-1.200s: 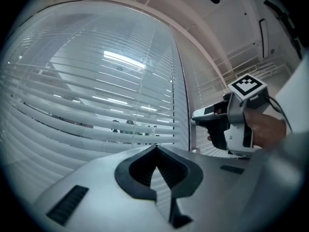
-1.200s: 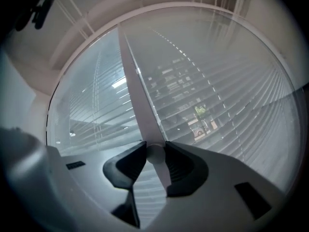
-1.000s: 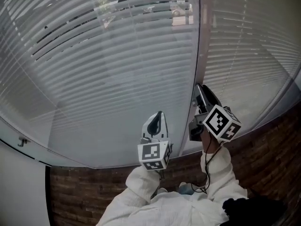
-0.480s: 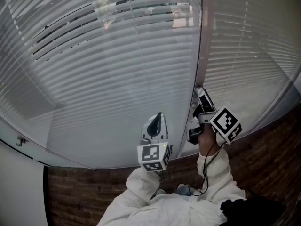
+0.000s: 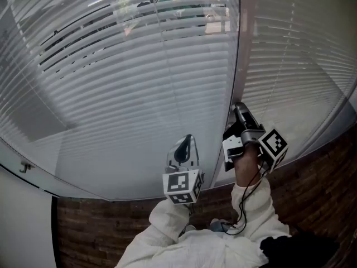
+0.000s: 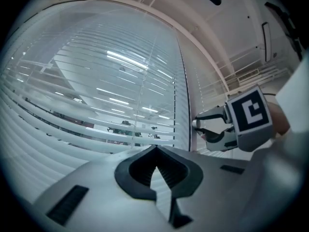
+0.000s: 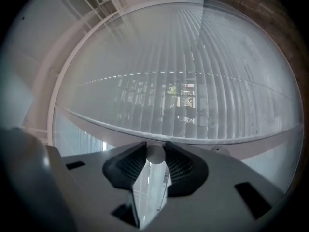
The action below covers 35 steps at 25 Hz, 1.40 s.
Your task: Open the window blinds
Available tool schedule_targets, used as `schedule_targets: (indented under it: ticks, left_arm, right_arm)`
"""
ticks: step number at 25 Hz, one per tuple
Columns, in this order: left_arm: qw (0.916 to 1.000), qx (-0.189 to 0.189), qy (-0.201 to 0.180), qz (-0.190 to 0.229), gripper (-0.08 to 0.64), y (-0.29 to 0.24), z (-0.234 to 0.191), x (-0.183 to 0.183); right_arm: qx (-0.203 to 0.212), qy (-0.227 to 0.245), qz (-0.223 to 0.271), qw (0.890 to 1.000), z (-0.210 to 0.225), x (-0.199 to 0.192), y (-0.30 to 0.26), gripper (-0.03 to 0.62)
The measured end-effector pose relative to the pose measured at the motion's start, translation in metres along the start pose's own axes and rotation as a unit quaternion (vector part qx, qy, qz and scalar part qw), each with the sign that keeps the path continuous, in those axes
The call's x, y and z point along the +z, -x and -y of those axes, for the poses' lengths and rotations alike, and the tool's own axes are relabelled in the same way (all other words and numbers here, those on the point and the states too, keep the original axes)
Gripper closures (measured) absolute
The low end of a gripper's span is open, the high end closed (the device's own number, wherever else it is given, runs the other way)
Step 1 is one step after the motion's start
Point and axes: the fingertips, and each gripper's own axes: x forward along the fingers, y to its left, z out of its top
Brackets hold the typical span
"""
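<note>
White slatted blinds (image 5: pixel 122 77) cover the window; a few slats near the top stand apart and show the outside. A thin wand (image 5: pixel 237 49) hangs down the frame between the two blind panels. My right gripper (image 5: pixel 237 108) points at the window and is shut on the wand's lower end, whose round whitish tip (image 7: pixel 155 153) sits between the ribbed pads in the right gripper view. My left gripper (image 5: pixel 188 136) hovers level to the left of it, jaws shut and holding nothing. The left gripper view shows its jaws (image 6: pixel 155 149) facing the slats, with the right gripper (image 6: pixel 197 125) to the right.
A second blind panel (image 5: pixel 290 54) hangs to the right of the frame. Below the window sill (image 5: pixel 83 186) runs a brick wall (image 5: pixel 111 228). A white wall (image 5: pixel 22 222) with a small hook (image 5: pixel 25 167) stands at the left. White sleeves (image 5: pixel 167 216) fill the bottom.
The right gripper has rolled about its own axis while holding the wand; its marker cube swung round to the lower right. The left gripper stayed put.
</note>
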Motion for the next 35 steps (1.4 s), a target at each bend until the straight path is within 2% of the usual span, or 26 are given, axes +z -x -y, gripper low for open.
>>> schedule_targets:
  ticks: [4, 8, 15, 19, 23, 27, 29, 31, 35]
  left_arm:
    - [1.0, -0.002, 0.003, -0.006, 0.563, 0.0, 0.002, -0.001]
    - [1.0, -0.001, -0.001, -0.001, 0.563, -0.003, -0.002, -0.005]
    - [1.0, -0.003, -0.004, -0.003, 0.563, -0.005, -0.001, -0.007]
    - [1.0, -0.003, -0.003, -0.003, 0.563, -0.006, -0.001, -0.007]
    - [1.0, -0.004, -0.004, -0.002, 0.563, -0.006, -0.001, -0.007]
    - [1.0, 0.001, -0.006, 0.0, 0.563, -0.005, -0.006, -0.006]
    - [1.0, 0.004, -0.007, 0.001, 0.563, -0.005, -0.007, -0.004]
    - [1.0, 0.003, -0.003, -0.002, 0.563, -0.005, -0.007, -0.003]
    - [1.0, 0.0, 0.002, -0.003, 0.563, -0.006, -0.006, -0.002]
  right_arm:
    - [0.006, -0.068, 0.004, 0.998, 0.006, 0.001, 0.0, 0.46]
    - [0.009, -0.158, 0.004, 0.987, 0.011, 0.0, -0.001, 0.46]
    - [0.01, -0.205, 0.001, 0.979, 0.013, -0.001, -0.001, 0.46]
    - [0.012, -0.267, 0.01, 0.964, 0.014, -0.002, 0.0, 0.46]
    - [0.019, -0.304, 0.018, 0.952, 0.015, -0.003, 0.001, 0.46]
    - [0.023, -0.318, 0.023, 0.948, 0.016, -0.002, 0.001, 0.46]
    - [0.026, -0.311, 0.023, 0.95, 0.014, -0.002, 0.001, 0.46]
    - [0.027, -0.293, 0.021, 0.956, 0.015, -0.001, 0.0, 0.46]
    - [0.036, -0.215, 0.007, 0.976, 0.013, 0.0, -0.001, 0.46]
